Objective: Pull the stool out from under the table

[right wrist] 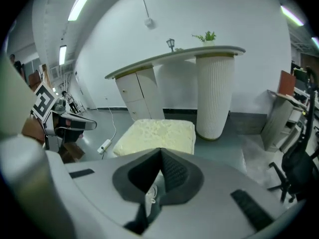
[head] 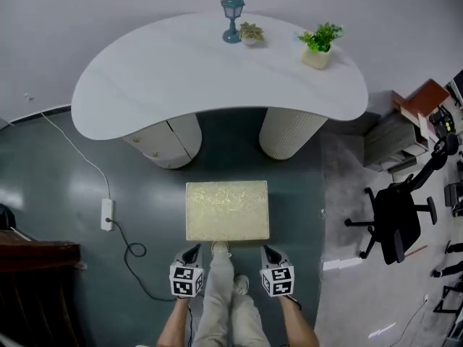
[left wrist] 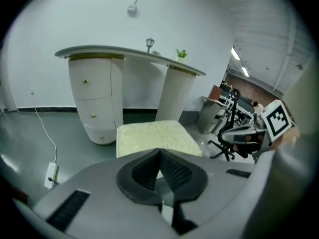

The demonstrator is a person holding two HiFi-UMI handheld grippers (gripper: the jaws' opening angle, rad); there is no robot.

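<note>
The stool, a low block with a pale yellow textured top, stands on the green floor in front of the white curved table, fully out from beneath it. My left gripper hovers just behind the stool's near left corner and my right gripper just behind its near right corner. Both have their jaws closed together with nothing between them. In the left gripper view the stool lies just beyond the shut left gripper. The right gripper view shows the stool ahead of the shut right gripper.
The table rests on a drawer pedestal and a ribbed column; it carries a small lamp and a potted plant. A power strip with its cable lies on the left floor. An office chair stands to the right. The person's shoe touches the stool's near edge.
</note>
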